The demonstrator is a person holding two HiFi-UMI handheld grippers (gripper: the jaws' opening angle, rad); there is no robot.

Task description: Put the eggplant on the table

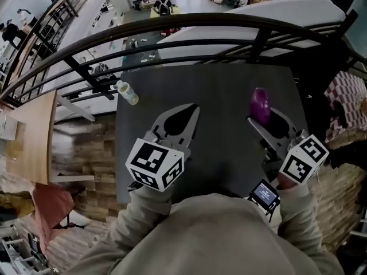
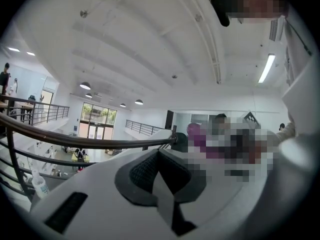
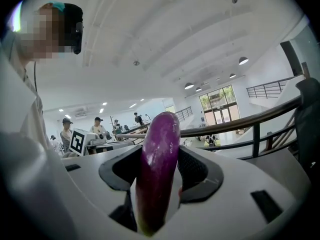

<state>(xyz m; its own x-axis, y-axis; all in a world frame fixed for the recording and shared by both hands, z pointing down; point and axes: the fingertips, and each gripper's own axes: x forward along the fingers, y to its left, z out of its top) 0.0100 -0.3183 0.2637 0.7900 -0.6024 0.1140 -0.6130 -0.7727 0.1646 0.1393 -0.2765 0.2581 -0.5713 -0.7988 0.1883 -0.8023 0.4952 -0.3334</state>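
A purple eggplant (image 1: 260,104) stands upright between the jaws of my right gripper (image 1: 261,115), above the right side of the dark table (image 1: 223,82). In the right gripper view the eggplant (image 3: 159,170) fills the gap of the right gripper (image 3: 160,156), with both pads pressed against it. My left gripper (image 1: 194,110) hovers over the table's middle, its fingertips meeting with nothing held. The left gripper view shows the left gripper (image 2: 159,152) with its jaws together, and the eggplant (image 2: 195,133) off to the right, partly hidden by mosaic.
A small plastic bottle (image 1: 127,92) lies near the table's far left corner. A dark curved railing (image 1: 172,23) runs just beyond the table's far edge, with a lower floor far below. A small screen device (image 1: 265,194) hangs by my right wrist.
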